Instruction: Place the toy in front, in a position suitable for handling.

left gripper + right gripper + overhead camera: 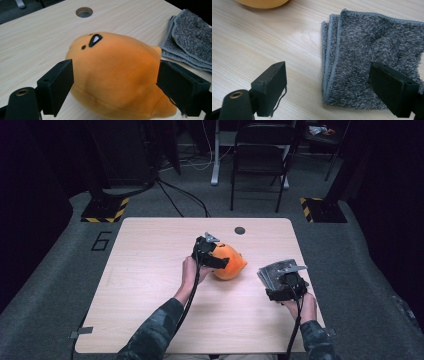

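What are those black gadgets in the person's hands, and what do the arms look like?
Each hand holds a black two-jaw gripper: the left gripper and the right gripper. Each carries a grey three-cornered plate on top and trails a black cable back along the forearm. The jaws are flat, black, blocky pads, seen close in both gripper views, with a brass-coloured ring near one jaw's base. The sleeves are dark and mottled, like camouflage.

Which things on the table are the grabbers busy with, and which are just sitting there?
Busy with:
- orange plush toy, between the left gripper's open jaws
- folded grey towel, under the right gripper's open jaws

Just there:
- round hole in the table
- black chair behind it
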Available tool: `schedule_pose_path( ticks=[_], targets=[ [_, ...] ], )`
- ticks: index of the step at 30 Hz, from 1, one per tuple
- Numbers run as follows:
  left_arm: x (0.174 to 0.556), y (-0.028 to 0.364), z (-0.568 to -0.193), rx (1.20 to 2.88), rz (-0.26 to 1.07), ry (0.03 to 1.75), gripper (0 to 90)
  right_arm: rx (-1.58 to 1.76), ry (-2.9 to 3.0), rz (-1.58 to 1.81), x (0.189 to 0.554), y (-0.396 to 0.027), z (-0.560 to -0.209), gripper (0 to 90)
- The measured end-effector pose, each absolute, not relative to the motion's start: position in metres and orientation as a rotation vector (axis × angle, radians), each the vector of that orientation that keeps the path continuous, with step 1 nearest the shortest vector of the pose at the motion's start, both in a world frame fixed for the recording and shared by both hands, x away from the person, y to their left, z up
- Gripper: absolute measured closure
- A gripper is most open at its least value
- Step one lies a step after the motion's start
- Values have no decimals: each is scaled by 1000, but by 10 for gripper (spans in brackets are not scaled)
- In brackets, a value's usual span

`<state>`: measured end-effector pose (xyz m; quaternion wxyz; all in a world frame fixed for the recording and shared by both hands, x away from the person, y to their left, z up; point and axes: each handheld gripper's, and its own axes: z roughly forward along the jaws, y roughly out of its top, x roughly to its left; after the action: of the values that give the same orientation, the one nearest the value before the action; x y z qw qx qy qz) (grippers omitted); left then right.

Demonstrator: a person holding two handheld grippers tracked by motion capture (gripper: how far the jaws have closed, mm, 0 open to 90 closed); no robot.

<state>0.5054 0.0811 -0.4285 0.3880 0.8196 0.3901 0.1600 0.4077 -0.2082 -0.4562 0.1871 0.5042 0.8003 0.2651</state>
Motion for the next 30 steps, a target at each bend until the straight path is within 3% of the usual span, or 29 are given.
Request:
schedule_pose_path(
  ticks=[8, 17, 21, 30],
  targets=[
    [510, 61, -445, 2152, 426, 1022, 213, 1417, 2253, 740, 408, -209, -456, 144],
    [504, 69, -458, 2146, 485, 934, 591, 1434, 2238, 745, 408, -212, -454, 144],
    [504, 77, -456, 2123, 465, 887, 642, 1419, 2249, 727, 409, -210, -455, 144],
    [501, 98, -442, 2072, 392, 763, 659, 1438, 2244, 718, 410, -215, -456, 144]
  ],
)
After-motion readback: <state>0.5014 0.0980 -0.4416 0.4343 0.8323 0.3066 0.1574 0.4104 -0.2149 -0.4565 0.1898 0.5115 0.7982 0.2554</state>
